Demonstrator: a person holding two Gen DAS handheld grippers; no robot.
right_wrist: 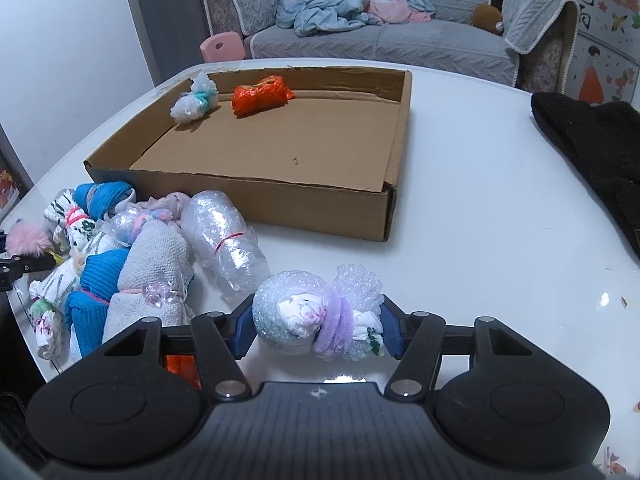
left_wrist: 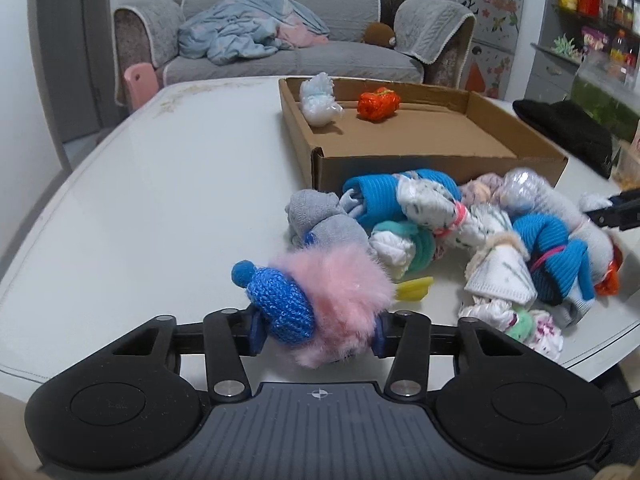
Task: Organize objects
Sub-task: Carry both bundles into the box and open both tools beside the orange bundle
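My left gripper (left_wrist: 316, 330) pinches the pink fluffy toy (left_wrist: 320, 308) and my right gripper (right_wrist: 314, 330) clamps a bubble-wrapped bundle (right_wrist: 312, 316), each lifted clear of the pile for the cardboard box (right_wrist: 256, 196) at twelve o'clock.

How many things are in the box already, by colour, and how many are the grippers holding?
White bundle in the box: 1
Orange bundle in the box: 1
Pink fluffy toy in the left gripper: 1
Bubble-wrap bundle in the right gripper: 1
Total: 4
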